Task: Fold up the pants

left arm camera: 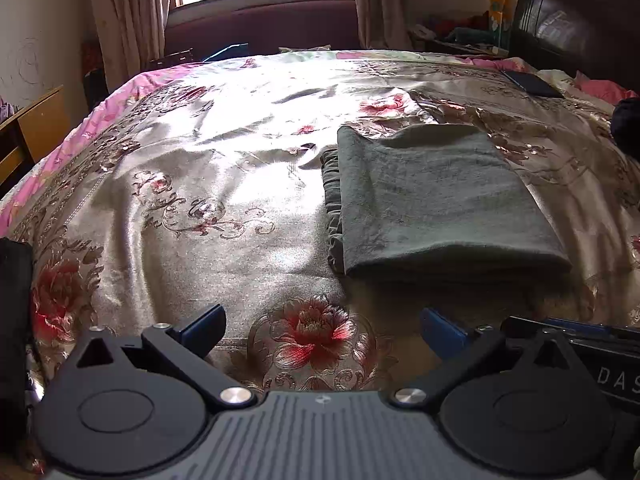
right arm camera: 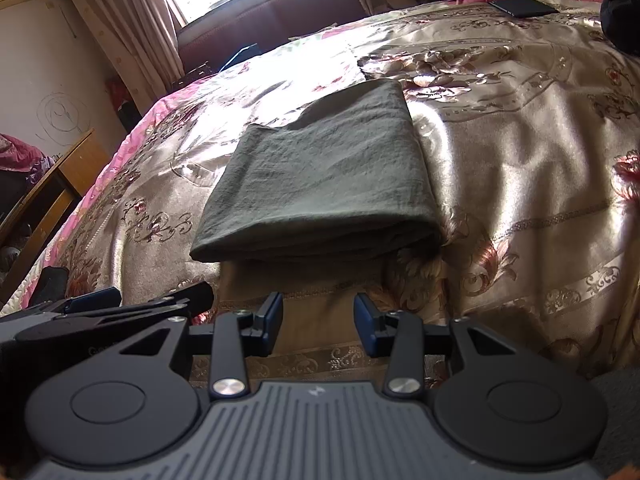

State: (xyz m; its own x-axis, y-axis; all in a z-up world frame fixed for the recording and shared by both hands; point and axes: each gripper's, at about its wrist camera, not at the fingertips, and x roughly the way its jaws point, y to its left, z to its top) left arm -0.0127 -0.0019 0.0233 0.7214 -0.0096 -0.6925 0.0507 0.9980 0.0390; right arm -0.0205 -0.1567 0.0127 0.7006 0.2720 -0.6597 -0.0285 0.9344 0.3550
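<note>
The grey-green pants (left arm camera: 436, 200) lie folded into a thick rectangle on the floral bedspread (left arm camera: 200, 184), with layered edges showing on their left side. My left gripper (left arm camera: 320, 328) hovers near the bed's front edge, left of the pants and short of them, jaws wide apart and empty. In the right wrist view the folded pants (right arm camera: 320, 184) lie straight ahead. My right gripper (right arm camera: 318, 324) stands a little short of their near fold, jaws partly apart with nothing between them. The left gripper's body (right arm camera: 104, 308) shows at the lower left there.
A dark flat rectangular object (left arm camera: 532, 84) lies at the far right of the bed, and a dark rounded item (right arm camera: 620, 12) near it. A wooden desk (left arm camera: 36, 128) stands left of the bed. Window, curtains and a dark headboard (left arm camera: 576, 28) lie beyond.
</note>
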